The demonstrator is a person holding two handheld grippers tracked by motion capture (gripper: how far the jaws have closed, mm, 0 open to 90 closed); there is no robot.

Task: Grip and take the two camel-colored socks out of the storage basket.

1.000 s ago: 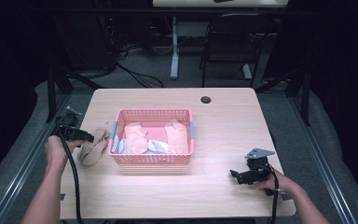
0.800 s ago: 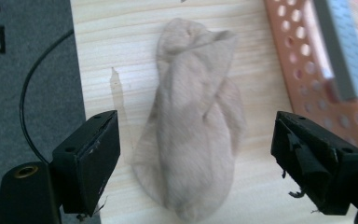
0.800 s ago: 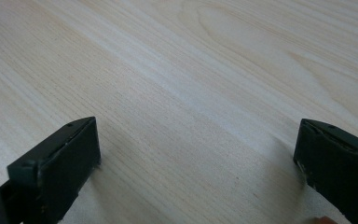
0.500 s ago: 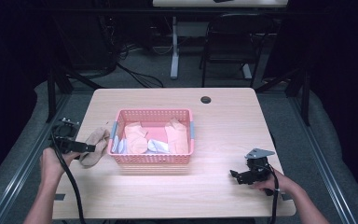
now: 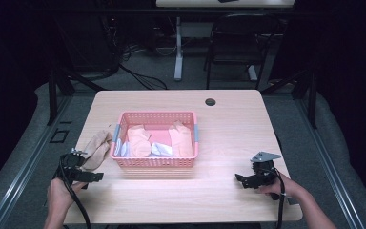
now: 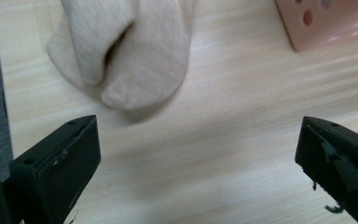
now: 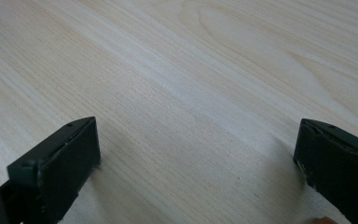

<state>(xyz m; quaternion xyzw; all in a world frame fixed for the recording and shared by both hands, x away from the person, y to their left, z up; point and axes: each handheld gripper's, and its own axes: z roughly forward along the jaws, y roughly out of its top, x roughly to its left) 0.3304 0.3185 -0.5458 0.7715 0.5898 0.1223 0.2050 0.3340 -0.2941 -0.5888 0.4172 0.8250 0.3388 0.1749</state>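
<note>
While the left gripper [image 5: 95, 176] stood with its jaws spread wide and nothing between them, the beige sock [image 5: 96, 149] lay just ahead of it on the table [image 5: 228, 133], clear of both pads. The jaws had just been opening, and from the way things lay, the step in hand looked like the letting-go of a sock taken out of the pink basket [image 5: 155, 162]: the sock rested flat on the wood, just beside the basket's left wall.

Ahead and to the right of that gripper, the basket held more pieces: a peach sock [image 5: 139, 140], another peach one [image 5: 182, 138] and something pale [image 5: 161, 150] between them. The next move would probably call for swinging the left gripper up and over the basket's rim, then bringing the open jaws down around one of those pieces without snagging the mesh wall.

Over on the other side, the right gripper [image 5: 238, 179] rested low on the table with its jaws likewise spread and empty, the basket well apart from it to its left.

The left gripper view showed what the high view could not: the sock [image 6: 121, 51] was folded over on itself, its rounded end nearest the jaws, and a corner of the basket [image 6: 326, 23] sat ahead to the right. The right gripper view gave bare wood grain between its jaws, while the high view alone placed both grippers against the basket.
</note>
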